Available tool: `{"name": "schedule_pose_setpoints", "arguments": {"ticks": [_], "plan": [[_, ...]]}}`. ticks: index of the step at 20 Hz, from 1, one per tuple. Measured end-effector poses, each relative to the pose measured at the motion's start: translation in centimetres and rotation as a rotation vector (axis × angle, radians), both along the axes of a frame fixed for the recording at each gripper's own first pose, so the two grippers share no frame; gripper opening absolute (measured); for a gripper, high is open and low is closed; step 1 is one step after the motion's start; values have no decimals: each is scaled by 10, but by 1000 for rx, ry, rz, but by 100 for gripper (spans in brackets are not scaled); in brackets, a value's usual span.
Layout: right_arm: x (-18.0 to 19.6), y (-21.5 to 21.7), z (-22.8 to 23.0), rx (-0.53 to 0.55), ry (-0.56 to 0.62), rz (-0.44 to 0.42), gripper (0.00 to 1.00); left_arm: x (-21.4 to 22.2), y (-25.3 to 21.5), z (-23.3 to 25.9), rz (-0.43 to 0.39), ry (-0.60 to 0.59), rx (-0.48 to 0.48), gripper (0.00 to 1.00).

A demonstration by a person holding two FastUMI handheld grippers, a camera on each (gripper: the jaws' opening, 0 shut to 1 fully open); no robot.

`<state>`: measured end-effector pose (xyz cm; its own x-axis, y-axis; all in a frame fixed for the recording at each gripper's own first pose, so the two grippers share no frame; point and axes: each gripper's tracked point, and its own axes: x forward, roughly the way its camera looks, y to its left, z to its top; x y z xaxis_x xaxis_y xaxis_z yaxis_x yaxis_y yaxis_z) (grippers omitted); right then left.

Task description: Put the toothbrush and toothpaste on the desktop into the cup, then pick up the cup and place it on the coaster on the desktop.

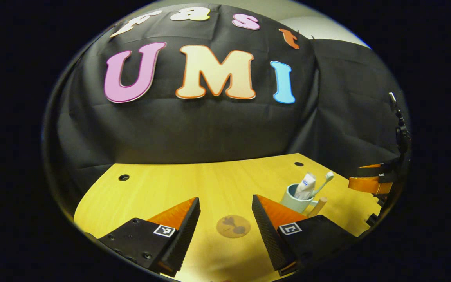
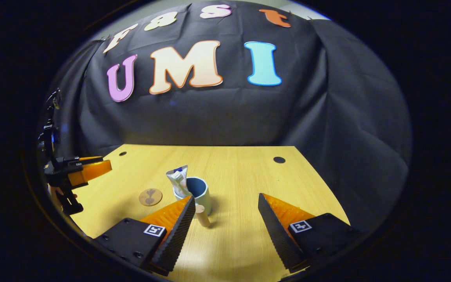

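**Cup loaded, both tongs empty**

The desk (image 2: 241, 172) stretches pale and wooden before the black cloth wall. The left tongs (image 1: 225, 219) hang above it with fingers spread apart, holding nothing — the coaster (image 1: 233, 226) lies on the desk between them. The right tongs (image 2: 225, 219) are likewise wide apart and empty, just behind the cup (image 2: 199, 194). The cup stands upright on the desk, well apart from the coaster, its wooden handle (image 2: 201, 215) pointing toward the right tongs. Inside it stand the toothpaste (image 1: 306, 186) and the toothbrush (image 1: 324, 181), both leaning out over the rim.
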<state>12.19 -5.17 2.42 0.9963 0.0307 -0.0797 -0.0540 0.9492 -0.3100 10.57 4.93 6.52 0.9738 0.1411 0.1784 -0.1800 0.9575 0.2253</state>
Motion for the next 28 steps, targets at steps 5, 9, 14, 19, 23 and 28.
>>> {"name": "schedule_pose_setpoints", "arguments": {"ticks": [5,9,14,19,23,28], "plan": [[13,13,-34,-182,206,36,99,-31,59,-9,106,-2,-70,81],[25,18,-37,-233,319,33,99,-57,100,-16,183,-9,-127,80],[47,20,-44,-243,455,12,100,-82,144,-27,279,-12,-194,81],[64,30,-57,-294,583,9,100,-103,170,-34,324,-17,-235,81],[67,35,-75,-288,723,-16,97,-112,181,-42,352,-11,-268,81],[69,28,-86,-278,810,-56,90,-111,189,-53,371,7,-288,81]]}}
